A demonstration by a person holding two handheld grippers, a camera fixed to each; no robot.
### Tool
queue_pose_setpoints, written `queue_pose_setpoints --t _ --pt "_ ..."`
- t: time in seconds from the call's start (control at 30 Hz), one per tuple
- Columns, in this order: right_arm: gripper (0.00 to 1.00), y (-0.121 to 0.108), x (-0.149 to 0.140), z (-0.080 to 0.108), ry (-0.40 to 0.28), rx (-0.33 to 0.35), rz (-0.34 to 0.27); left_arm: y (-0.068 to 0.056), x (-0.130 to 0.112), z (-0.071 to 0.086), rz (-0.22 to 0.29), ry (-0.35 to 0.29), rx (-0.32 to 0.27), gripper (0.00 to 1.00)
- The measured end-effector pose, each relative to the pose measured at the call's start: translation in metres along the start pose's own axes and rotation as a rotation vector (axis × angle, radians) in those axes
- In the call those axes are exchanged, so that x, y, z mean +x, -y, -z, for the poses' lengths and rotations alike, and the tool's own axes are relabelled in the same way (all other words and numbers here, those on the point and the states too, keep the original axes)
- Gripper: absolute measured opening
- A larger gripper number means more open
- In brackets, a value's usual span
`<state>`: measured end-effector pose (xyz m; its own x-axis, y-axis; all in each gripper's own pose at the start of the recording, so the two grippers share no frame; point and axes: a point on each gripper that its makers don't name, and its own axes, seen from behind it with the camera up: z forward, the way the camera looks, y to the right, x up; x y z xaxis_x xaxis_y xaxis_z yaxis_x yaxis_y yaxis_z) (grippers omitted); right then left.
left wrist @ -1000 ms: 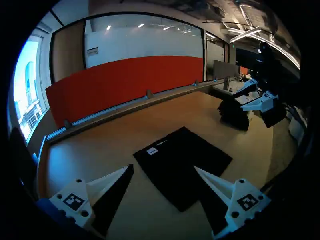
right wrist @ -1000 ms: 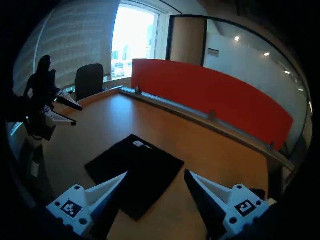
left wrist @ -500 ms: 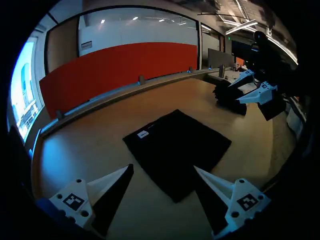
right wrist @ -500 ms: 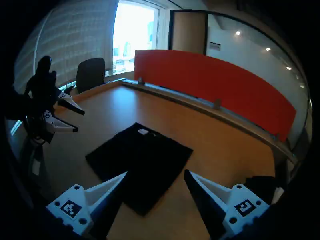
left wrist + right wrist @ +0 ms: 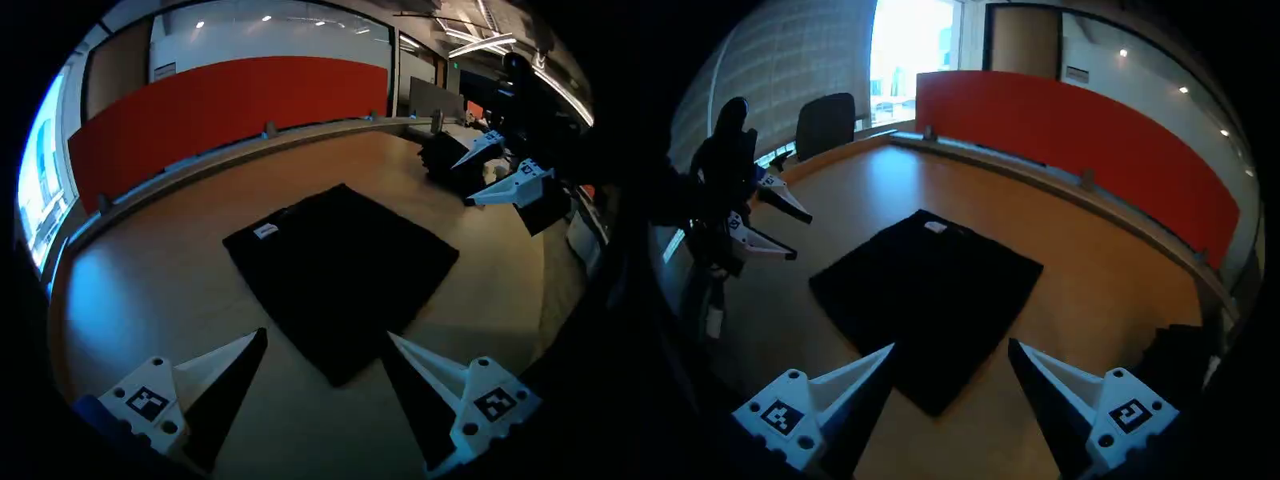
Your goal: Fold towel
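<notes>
The black towel [image 5: 340, 268], a soft flat rectangle with a white tag [image 5: 266, 231], lies on the smooth wooden table [image 5: 160, 272] with bare board all round its edges. The left gripper [image 5: 326, 334] and right gripper [image 5: 951, 344] both gape wide and empty, each over a towel corner. A red screen [image 5: 232, 96] lines the far edge, and a dark pile [image 5: 1184, 352] sits well apart.

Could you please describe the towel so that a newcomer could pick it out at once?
Find the long red partition along the far edge of the wooden table. In the middle of that table lies the black towel, spread flat. Unlike the dark heap near the table's end, it is a rectangle with a small white tag at one edge.
</notes>
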<state>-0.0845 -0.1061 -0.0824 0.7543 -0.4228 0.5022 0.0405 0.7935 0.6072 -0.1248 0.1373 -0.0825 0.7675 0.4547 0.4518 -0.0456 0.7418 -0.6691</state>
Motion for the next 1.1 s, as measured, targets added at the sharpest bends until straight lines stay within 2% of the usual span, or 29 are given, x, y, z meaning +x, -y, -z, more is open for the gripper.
queue_pose_setpoints --t 0.67,1.1 --pt "1.00 0.018 -0.064 -0.034 0.105 0.041 0.009 -0.015 -0.052 -0.042 -0.010 0.115 -0.036 1.00" --pt "1.00 0.024 -0.090 -0.043 0.159 0.059 0.027 -0.022 -0.069 -0.055 -0.013 0.156 -0.054 1.00"
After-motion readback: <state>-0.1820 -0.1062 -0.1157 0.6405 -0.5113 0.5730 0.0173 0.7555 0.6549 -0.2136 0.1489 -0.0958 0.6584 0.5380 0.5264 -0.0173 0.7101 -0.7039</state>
